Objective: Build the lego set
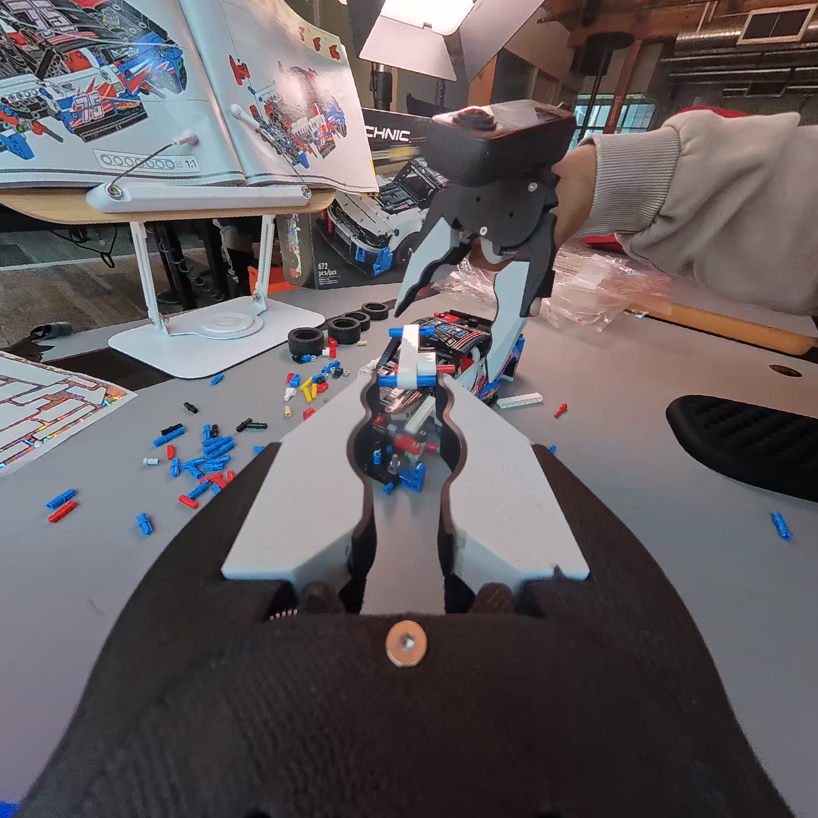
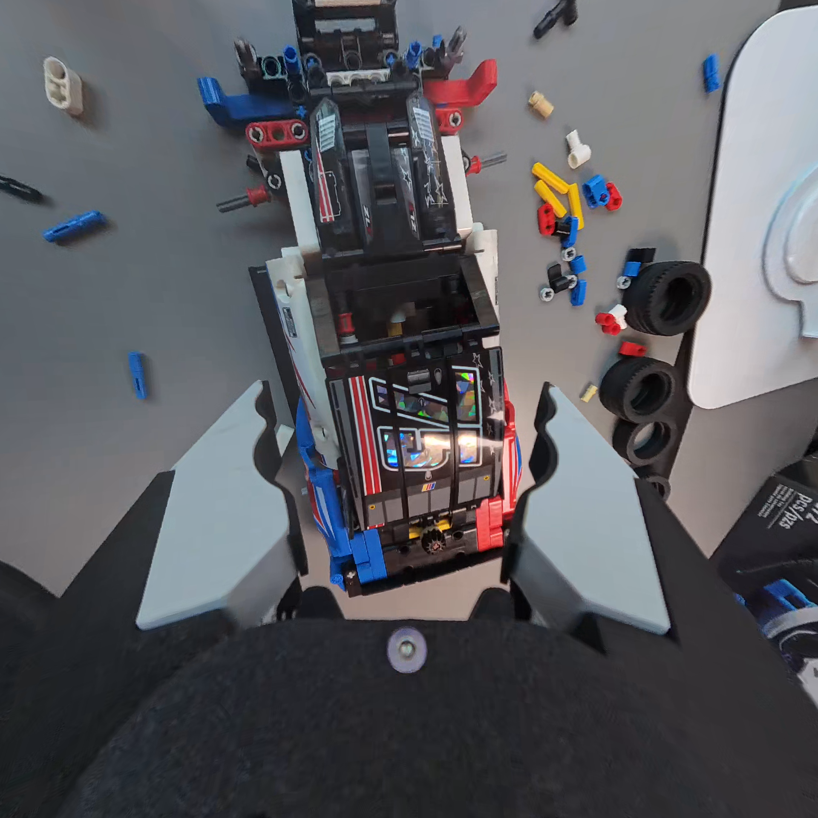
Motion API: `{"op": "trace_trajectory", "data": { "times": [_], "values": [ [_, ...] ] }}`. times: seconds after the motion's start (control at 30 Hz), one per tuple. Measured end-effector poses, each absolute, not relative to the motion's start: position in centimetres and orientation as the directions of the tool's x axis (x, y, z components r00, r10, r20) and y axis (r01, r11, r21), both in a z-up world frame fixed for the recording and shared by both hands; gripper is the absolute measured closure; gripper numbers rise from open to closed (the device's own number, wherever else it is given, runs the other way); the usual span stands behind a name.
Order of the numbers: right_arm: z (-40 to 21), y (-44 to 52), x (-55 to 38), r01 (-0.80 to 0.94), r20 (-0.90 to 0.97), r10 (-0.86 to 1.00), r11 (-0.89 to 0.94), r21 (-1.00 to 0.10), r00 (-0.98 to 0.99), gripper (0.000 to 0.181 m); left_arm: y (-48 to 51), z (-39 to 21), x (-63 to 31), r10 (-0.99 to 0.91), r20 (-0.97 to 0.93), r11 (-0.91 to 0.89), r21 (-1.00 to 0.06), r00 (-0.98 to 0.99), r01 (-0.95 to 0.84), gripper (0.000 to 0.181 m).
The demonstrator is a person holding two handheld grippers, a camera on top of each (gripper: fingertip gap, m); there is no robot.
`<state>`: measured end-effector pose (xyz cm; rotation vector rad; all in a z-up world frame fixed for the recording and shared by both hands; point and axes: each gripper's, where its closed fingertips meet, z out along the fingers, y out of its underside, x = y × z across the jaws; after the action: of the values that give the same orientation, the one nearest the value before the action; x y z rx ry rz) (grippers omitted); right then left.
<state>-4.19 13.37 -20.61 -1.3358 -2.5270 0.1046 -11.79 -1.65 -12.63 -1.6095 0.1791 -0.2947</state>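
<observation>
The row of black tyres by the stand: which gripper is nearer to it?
Right. The right gripper straddles the car's rear beside the tyres; the left gripper holds a white subassembly farther back.

Left gripper (image 1: 405,385): two pale grey wedge-shaped fingers (image 1: 310,487) with black scalloped inner edges, set in a black ribbed body with one silver screw (image 1: 406,642). Right gripper (image 2: 405,442): same build; black housing (image 1: 500,137) on top. Light grey ribbed-cuff sleeve (image 1: 690,199).
</observation>
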Motion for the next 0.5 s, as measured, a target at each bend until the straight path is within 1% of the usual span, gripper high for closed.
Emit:
{"op": "trace_trajectory", "data": {
  "times": [0.1, 0.17, 0.23, 0.37, 0.5],
  "values": [
    [-22.1, 13.4, -4.0, 0.804, 0.12, 0.815, 0.579, -0.14, -0.566, 0.067, -1.6, -12.8, -11.6, -0.299, 0.07, -0.068, -0.996, 0.952, 0.052, 0.159],
    [-22.7, 13.2, -3.7, 0.799, 0.083, 0.807, 0.59, -0.117, -0.584, 0.074, -1.6, -12.9, -11.4, -0.304, 0.068, -0.068, -0.996, 0.95, 0.05, 0.159],
    [-23.0, 13.7, -3.9, 0.776, 0.108, 0.783, 0.622, -0.1, -0.613, 0.082, -1.6, -12.9, -11.3, -0.311, 0.072, -0.07, -0.996, 0.948, 0.053, 0.159],
    [-22.9, 13.6, -3.9, 0.736, 0.103, 0.744, 0.668, -0.111, -0.66, 0.083, -1.4, -13.1, -11.1, -0.323, 0.081, -0.08, -0.995, 0.943, 0.059, 0.159],
    [-22.9, 13.2, -3.4, 0.687, 0.101, 0.694, 0.72, -0.098, -0.713, 0.083, -1.3, -13.5, -11.0, -0.325, 0.086, -0.091, -0.994, 0.942, 0.059, 0.159]
  ]
}}
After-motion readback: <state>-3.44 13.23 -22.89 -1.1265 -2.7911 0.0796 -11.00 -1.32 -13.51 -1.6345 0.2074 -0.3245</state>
